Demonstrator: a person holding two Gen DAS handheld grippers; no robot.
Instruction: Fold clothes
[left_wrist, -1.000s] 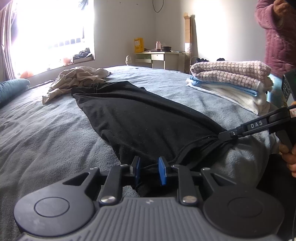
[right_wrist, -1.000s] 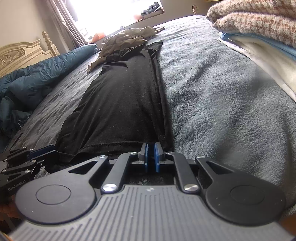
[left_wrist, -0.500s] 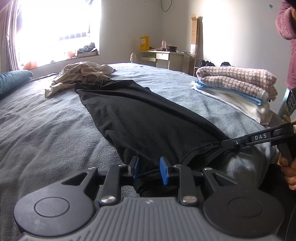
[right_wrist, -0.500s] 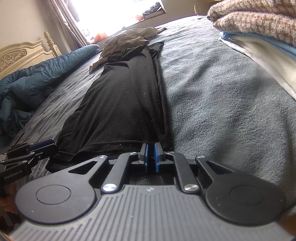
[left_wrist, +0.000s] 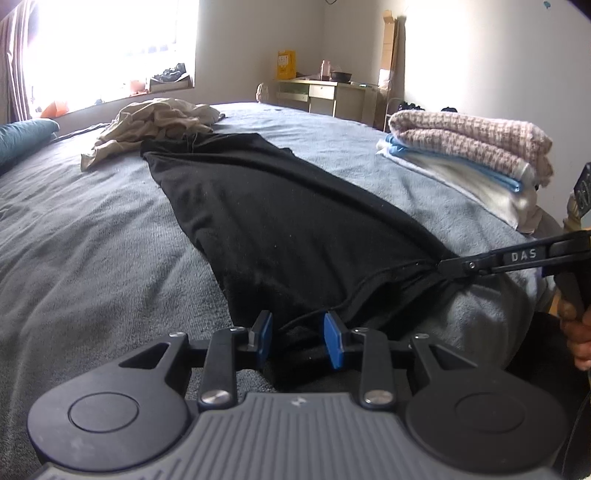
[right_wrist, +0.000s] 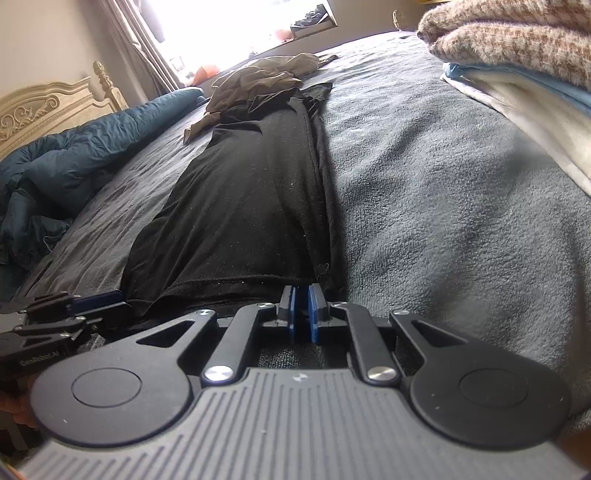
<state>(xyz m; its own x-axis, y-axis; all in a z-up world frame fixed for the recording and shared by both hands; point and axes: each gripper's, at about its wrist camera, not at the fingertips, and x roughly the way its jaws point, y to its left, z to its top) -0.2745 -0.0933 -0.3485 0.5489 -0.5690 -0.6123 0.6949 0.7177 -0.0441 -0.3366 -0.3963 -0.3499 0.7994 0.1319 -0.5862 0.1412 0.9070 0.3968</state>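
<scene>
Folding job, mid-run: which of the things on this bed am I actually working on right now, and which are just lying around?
In the job:
- black garment, laid out lengthways on the bed
- right gripper, shut on its near corner
- left gripper, jaws opening at its near edge

Lying about:
- beige crumpled garment
- folded stack, already done
- teal duvet
- grey bedcover

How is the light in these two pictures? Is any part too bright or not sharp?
Left wrist view: the window is burnt out to white, and the folded pile looks slightly soft. Right wrist view: the window glares white too; the black garment stays dark with little detail; straight lines bend near the edges.
</scene>
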